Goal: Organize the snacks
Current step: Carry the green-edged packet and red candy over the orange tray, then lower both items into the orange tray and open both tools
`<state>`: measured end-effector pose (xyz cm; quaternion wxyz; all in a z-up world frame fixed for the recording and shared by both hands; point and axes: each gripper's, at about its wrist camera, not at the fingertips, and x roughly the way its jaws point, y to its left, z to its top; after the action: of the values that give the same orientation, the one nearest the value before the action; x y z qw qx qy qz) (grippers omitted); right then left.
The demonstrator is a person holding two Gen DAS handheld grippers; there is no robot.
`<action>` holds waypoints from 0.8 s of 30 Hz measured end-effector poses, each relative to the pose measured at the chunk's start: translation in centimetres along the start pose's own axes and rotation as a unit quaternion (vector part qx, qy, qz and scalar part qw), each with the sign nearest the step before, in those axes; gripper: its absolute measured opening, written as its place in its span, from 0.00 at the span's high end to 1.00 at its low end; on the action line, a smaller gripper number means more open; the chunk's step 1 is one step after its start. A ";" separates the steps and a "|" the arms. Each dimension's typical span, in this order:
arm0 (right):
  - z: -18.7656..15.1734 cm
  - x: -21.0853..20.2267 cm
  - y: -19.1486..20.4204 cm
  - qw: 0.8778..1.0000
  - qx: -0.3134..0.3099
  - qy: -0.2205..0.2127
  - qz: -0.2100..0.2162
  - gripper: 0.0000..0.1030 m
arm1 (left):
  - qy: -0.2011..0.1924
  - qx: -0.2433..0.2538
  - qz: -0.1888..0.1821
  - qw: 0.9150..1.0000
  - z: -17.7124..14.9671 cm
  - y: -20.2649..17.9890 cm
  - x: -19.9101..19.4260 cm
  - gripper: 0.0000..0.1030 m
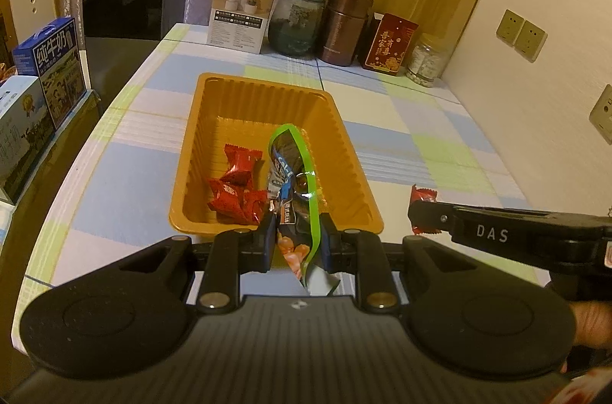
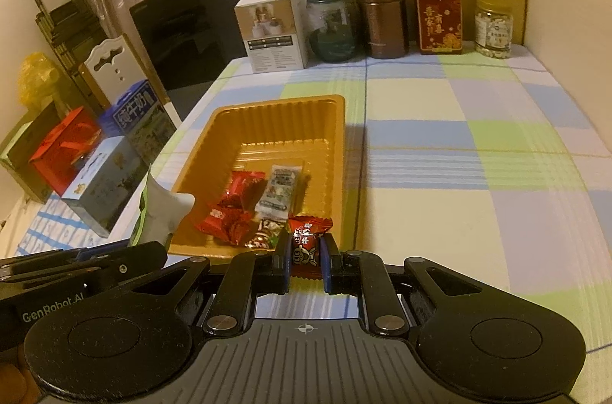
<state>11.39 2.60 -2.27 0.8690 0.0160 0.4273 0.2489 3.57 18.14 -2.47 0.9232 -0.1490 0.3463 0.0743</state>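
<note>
Left wrist view shows the checked tablecloth under an orange tray that already holds red candies. Over the tray's near edge, the left gripper is clamped on a green-edged snack packet. Beside it, the right gripper pinches a small red candy at the tray's near right corner. The step in hand looks like delivery; next, each load needs carrying forward over the tray floor, then letting go.
</note>
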 end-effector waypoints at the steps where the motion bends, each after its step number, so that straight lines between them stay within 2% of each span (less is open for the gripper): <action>1: 0.2 0.2 0.1 1.000 -0.001 0.000 0.001 0.85 | 0.000 0.000 0.000 1.000 0.2 0.2 0.1 0.80; 18: 4.3 5.1 1.3 1.000 -0.023 -0.004 0.009 0.85 | -0.009 0.011 0.012 1.000 5.3 2.9 4.2 0.80; 24: 5.8 7.3 1.5 0.999 -0.030 0.000 0.015 0.85 | -0.001 0.010 0.015 1.000 7.0 3.9 6.5 0.80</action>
<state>18.82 8.19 -3.58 0.8653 -0.0040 0.4195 0.2743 11.84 24.39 -2.61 0.9238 -0.1349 0.3480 0.0848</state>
